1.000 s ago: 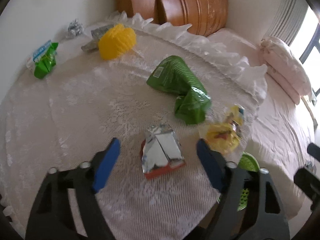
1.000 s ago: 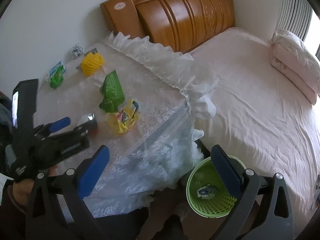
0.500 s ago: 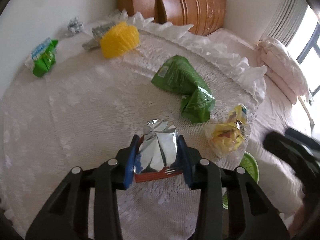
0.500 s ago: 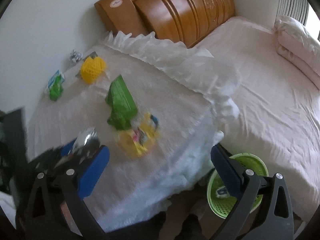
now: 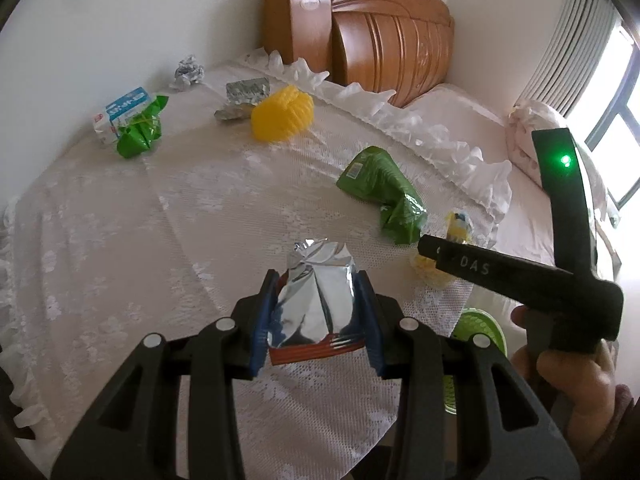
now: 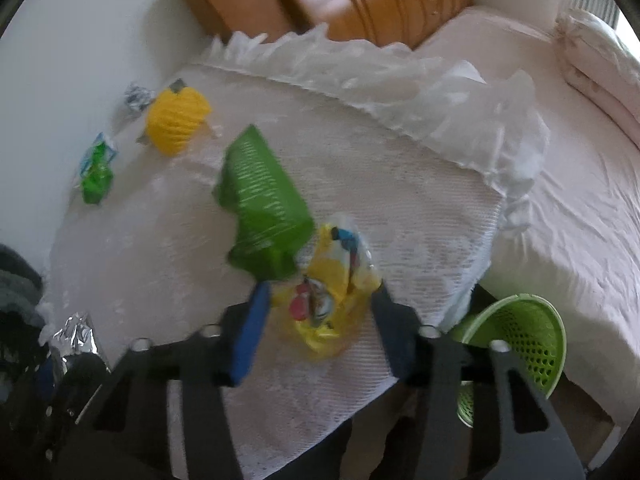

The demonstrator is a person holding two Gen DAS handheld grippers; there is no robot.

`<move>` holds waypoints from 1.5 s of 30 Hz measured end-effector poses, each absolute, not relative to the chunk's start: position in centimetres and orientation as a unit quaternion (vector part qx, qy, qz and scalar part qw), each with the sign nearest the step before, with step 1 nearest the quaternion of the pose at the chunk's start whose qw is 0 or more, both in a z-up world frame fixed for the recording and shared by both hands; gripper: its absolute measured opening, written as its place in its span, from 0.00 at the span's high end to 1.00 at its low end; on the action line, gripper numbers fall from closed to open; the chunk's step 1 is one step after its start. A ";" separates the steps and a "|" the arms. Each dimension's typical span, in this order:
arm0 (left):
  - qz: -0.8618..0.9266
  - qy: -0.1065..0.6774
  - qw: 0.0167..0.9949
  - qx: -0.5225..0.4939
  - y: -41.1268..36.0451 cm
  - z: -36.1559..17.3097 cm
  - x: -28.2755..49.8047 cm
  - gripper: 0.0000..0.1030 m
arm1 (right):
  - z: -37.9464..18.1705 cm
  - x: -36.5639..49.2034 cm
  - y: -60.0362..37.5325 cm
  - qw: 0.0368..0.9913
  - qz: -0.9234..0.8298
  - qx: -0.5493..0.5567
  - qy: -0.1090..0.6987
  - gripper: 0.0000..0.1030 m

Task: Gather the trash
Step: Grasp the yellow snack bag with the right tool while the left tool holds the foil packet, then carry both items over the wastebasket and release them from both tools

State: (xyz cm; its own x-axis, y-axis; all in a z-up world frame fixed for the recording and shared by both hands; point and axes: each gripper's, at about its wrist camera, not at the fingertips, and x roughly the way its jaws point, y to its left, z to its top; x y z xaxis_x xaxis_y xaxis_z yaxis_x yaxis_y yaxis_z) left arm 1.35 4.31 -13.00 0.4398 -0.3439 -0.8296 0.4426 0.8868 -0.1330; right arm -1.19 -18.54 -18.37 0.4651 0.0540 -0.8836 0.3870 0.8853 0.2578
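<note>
Foil packet (image 5: 316, 300), near the table's front edge, clamped between the left gripper (image 5: 316, 320) pads for carrying to the green basket (image 6: 524, 336) below the right edge; right gripper (image 6: 320, 328) closing around yellow wrapper (image 6: 332, 296), grasp uncertain.

Green bag (image 6: 262, 204) beyond right fingers (image 6: 244, 336)

I see a white wall (image 5: 120, 20) behind the lace-covered table (image 5: 120, 240). A wooden headboard (image 5: 392, 48) stands at the corner, beside my pink bed (image 6: 580, 220). Daylight pours through the window (image 5: 624, 140), right of the radiator (image 5: 576, 40).
</note>
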 end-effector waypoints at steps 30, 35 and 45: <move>-0.424 0.429 0.786 0.134 -8.9 -9.1 -6.9 0.63 | -13.7 -19.9 -28.8 0.837 -0.228 0.232 0.439 0.70; -0.466 0.424 0.761 0.158 -13.0 -9.2 -9.2 0.63 | -13.5 -22.2 -31.0 0.832 -0.252 0.251 0.426 0.70; -0.514 0.415 0.728 0.182 -18.9 -9.4 -13.1 0.63 | -14.6 -27.4 -35.4 0.803 -0.308 0.272 0.432 0.69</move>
State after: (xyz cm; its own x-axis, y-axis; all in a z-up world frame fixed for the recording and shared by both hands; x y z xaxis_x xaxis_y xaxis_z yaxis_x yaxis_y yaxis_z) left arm -13.13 -18.91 -9.42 0.1257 -0.5981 -0.7915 0.8998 0.4048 -0.1630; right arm -27.39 -35.37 -14.59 0.4368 -0.2589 -0.8615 0.7292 0.6628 0.1705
